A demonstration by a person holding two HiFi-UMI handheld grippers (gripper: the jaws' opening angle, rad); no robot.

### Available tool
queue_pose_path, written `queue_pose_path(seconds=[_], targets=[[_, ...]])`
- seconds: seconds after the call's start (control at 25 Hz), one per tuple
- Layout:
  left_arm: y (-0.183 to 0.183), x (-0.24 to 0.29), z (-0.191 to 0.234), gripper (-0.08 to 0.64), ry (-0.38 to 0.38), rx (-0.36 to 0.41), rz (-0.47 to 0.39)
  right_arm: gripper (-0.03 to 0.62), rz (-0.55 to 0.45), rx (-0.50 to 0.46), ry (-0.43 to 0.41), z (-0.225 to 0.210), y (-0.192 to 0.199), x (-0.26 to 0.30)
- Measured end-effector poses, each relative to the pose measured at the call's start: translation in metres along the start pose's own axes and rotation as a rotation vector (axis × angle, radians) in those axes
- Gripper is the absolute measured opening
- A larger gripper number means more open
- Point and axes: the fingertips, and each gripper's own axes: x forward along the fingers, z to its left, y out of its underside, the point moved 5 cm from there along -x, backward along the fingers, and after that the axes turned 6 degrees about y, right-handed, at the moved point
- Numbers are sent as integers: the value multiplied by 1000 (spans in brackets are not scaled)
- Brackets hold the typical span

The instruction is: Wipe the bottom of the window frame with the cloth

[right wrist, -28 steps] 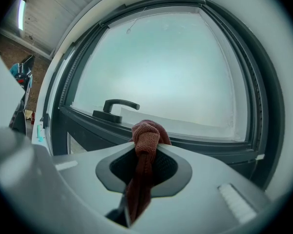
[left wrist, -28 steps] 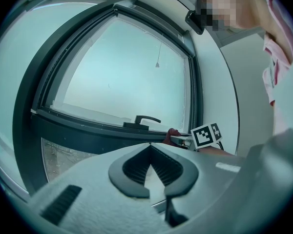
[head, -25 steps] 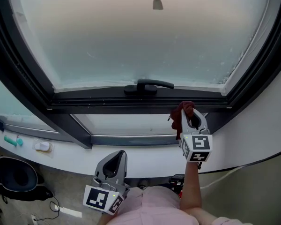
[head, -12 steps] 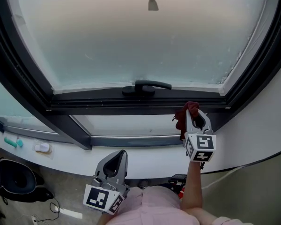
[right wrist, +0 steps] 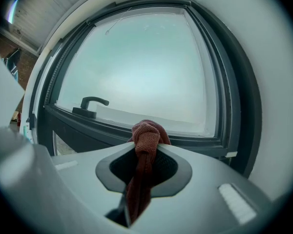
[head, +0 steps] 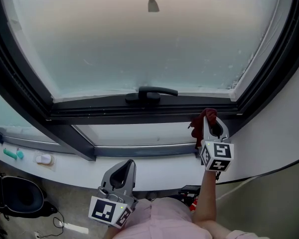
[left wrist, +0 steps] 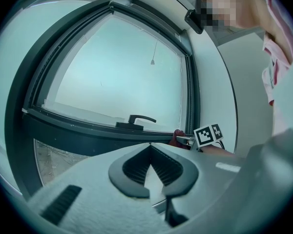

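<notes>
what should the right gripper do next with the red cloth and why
Probably drag the dark red woven cloth leftward along the bottom rail of the dark window frame: the right gripper is shut on it near the rail's right corner, with most rail lying left.

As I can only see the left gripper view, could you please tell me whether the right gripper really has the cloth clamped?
Observer: Yes. The right gripper is shut on the red cloth; a bunch sticks out past the tips and the rest hangs back between the jaws.
Operator: Thank you. Where does my left gripper sit?
Observer: In the head view the left gripper is low, close to the person's body, in front of the white ledge and pointing up at the window.
Operator: Is anything lying on that ledge?
Observer: A teal thing and a white thing lie at its far left.
</notes>
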Motion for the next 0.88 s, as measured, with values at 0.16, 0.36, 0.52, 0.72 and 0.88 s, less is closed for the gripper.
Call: queue_pose_path(seconds=[0.16,0.36,0.52,0.72,0.88], targets=[[0,4,-1,-5,5,1,1,63,0,8,18,-9,2,0],[0,9,-2,-5,8,3,1,63,0,26,28,-18,4,0],[1,11,-3,-5,8,3,3,63,15,37,75,-35,9,-1],[2,15,-3,-5,9,2,6,63,55,34,165,-64,20,-1],[1,18,-2,-5,6,1,6,63,85,23,206,-81,28,1]])
